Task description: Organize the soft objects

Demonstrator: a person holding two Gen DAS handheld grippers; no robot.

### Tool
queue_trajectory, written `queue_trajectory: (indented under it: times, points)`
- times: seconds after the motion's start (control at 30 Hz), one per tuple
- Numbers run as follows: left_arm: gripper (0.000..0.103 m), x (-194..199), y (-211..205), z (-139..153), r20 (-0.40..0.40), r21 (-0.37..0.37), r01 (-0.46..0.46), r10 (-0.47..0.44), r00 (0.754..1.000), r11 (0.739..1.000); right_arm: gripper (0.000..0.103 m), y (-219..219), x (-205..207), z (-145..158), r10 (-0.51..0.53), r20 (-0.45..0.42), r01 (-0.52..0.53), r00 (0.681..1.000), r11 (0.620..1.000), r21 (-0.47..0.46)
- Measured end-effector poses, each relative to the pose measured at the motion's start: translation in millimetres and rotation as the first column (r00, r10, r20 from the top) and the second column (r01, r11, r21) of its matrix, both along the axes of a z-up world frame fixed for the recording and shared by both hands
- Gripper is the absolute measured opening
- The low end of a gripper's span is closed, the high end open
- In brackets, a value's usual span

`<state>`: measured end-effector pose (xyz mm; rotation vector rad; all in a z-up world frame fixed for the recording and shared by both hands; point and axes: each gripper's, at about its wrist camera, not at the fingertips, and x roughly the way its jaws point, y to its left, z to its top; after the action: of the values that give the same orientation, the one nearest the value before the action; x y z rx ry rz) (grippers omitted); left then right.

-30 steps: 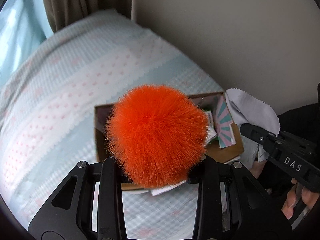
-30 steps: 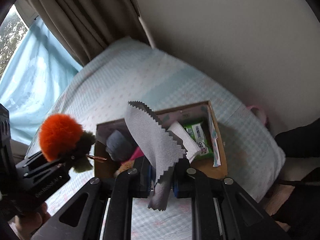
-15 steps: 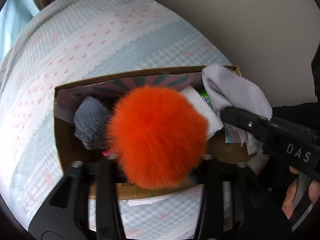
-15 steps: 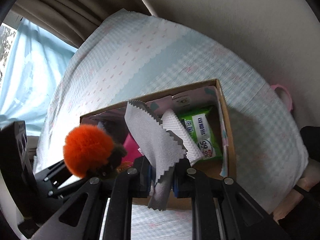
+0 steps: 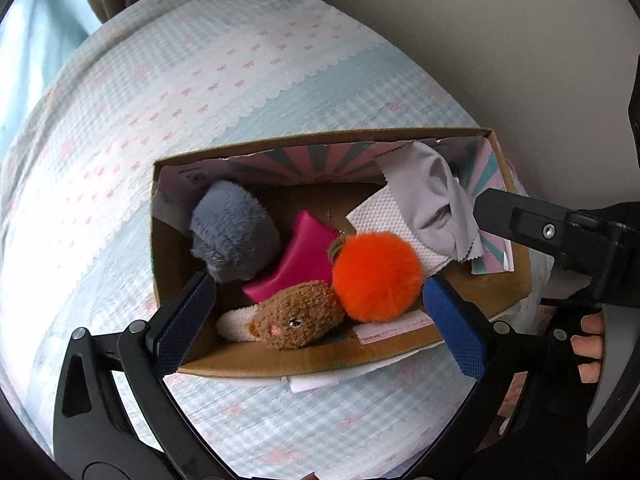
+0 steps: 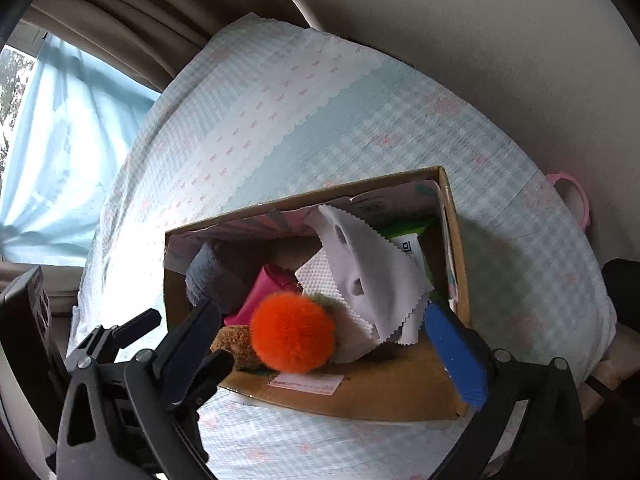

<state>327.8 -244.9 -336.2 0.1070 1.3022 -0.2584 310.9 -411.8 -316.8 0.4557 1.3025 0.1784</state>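
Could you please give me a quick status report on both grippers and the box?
Left gripper open, empty. Right gripper open, empty. Orange pompom and grey cloth in the box. Nothing blocking.

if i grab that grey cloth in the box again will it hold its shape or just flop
Probably flop: the grey cloth lies crumpled and draped over the white paper towel. It looks thin, so likely very light. Its zigzag edge may snag on the orange pompom beside it.

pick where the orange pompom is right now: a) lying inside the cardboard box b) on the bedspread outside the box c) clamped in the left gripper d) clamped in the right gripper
a: the orange pompom lies in the cardboard box beside the brown plush, with the left gripper open and the right gripper open too.
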Motion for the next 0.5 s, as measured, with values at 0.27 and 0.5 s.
queue_trajectory:
  times: [0.27, 0.5]
  points:
    - [0.103, -16.8, 14.0, 43.8, 0.078, -0.005, 0.010, -0.009, 0.997, 1.000, 0.102, 11.2, -17.5, 33.8, -0.009, 0.047, 0.011, 0.999, 0.999, -0.037]
    - [0.103, -42.9, 39.6, 117.7, 0.193, -0.054, 0.013, -0.002, 0.981, 0.998, 0.102, 33.3, -45.3, 106.4, 0.005, 0.175, 0.016, 0.984, 0.993, -0.119]
